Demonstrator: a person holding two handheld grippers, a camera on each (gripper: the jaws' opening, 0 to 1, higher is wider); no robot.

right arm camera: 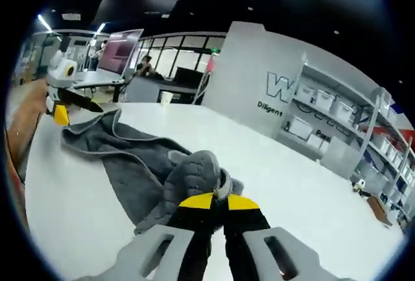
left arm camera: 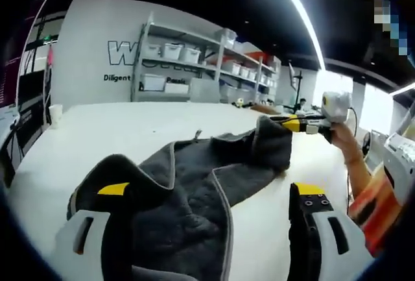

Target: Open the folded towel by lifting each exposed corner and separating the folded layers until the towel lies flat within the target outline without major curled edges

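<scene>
On the white table (left arm camera: 97, 132), the grey towel (left arm camera: 194, 183) lay rumpled, mid-unfolding. A bunched corner was pinched by the right gripper (right arm camera: 218, 201); the left gripper (left arm camera: 211, 193) was spread at 6 o'clock. Spreading outward was judged next.

**Workshop room around a white table**

A wide white table (left arm camera: 130, 132) spans the foreground. Behind its far edge stands a grey partition wall (left arm camera: 91, 47) with dark lettering, and beside it a metal shelving unit (left arm camera: 194, 67) holds white storage bins (left arm camera: 172, 50). Long ceiling light strips (left arm camera: 298, 15) run overhead on a dark ceiling. A paper cup (left arm camera: 56, 113) sits near the table's left edge. Glazed partitions (right arm camera: 175, 54) line the back
</scene>
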